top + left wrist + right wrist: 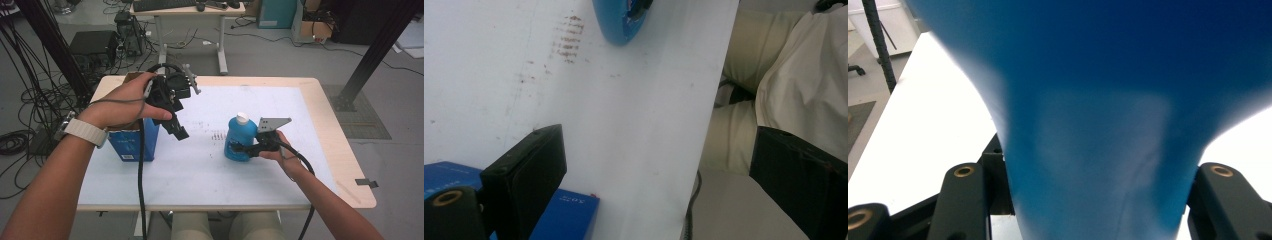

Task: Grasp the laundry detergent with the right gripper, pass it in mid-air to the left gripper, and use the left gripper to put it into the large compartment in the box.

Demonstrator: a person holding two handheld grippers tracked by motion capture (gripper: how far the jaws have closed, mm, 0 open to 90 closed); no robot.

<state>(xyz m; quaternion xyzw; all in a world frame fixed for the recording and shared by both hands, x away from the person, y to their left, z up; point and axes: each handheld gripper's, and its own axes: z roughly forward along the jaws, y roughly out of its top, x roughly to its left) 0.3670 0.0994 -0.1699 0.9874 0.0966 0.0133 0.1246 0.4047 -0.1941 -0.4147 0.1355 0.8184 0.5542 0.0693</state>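
Open white table (200, 170) between blue box (131, 142) and blue bottle (239, 140); both block sides.

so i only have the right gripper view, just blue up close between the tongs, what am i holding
Observer: A blue bottle with a white cap, upright on the table. The right tongs are shut on its lower body.
Operator: ok where's the left one
Observer: The left tongs are raised over the table's left side, above a blue box.
Operator: open or shut
Observer: Open, jaws wide apart, nothing between them.
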